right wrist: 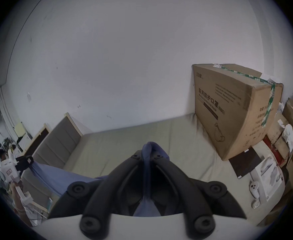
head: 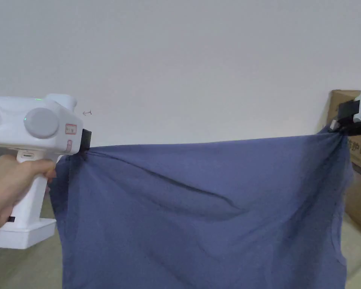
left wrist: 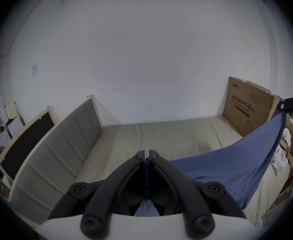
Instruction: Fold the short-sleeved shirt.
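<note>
Blue shirt hangs stretched between left gripper and right gripper; both jaws clamped on top corners.

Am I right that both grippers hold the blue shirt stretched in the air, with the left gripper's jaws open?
Not quite. The left gripper is shut on the blue shirt, as the left gripper view shows cloth pinched between its jaws. The right gripper is shut on it too, and the shirt does hang stretched between them.

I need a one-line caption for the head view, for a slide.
Both grippers, left and right, hold the blue shirt stretched in the air before a white wall.
</note>
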